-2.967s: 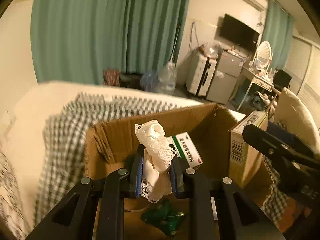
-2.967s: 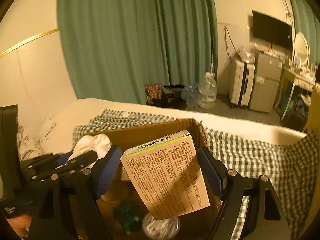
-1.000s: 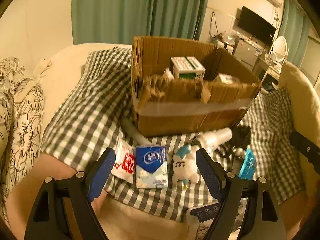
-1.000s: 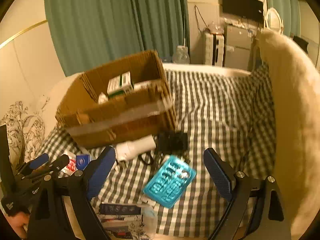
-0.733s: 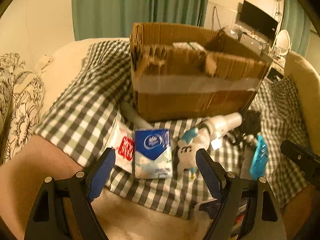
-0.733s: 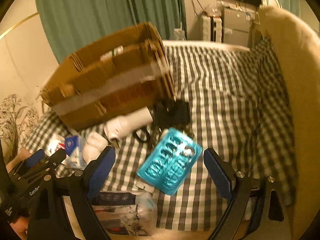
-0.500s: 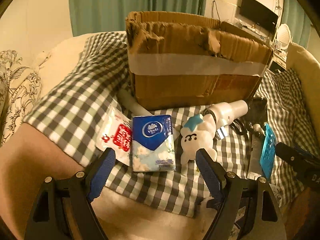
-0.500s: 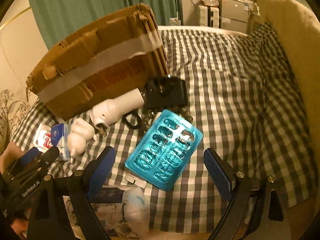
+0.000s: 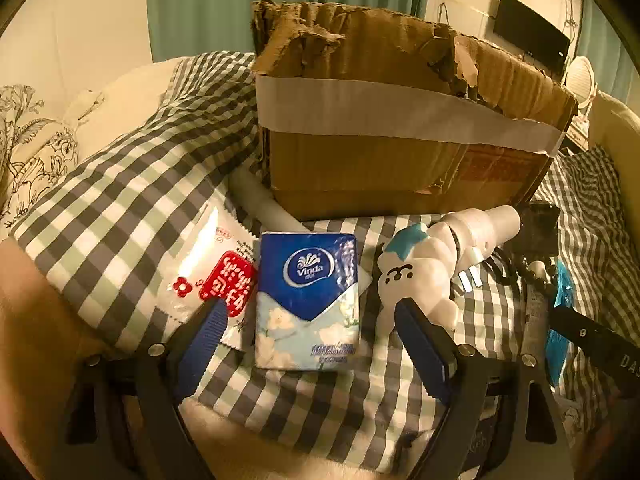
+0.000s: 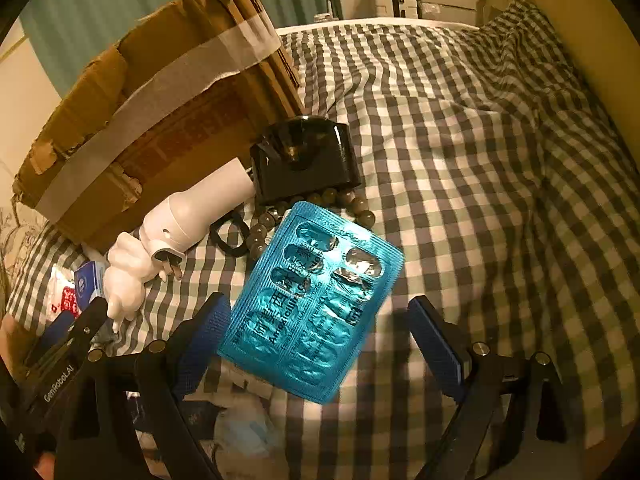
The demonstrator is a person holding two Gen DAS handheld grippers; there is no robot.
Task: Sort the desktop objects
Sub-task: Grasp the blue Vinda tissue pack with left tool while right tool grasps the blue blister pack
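While both open, 1 tissue pack (image 9: 307,300), 1 blister pack (image 10: 312,312).

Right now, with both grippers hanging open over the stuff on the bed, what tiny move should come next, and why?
Probably lower the left gripper a little more and shut it on the tissue pack. The pack lies flat between its jaws, which are opening, with nothing gripped. The right gripper could likewise take the blister pack, and the box stands just behind.

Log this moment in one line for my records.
left tongs: opening over tissues | right tongs: open over pills | box: behind
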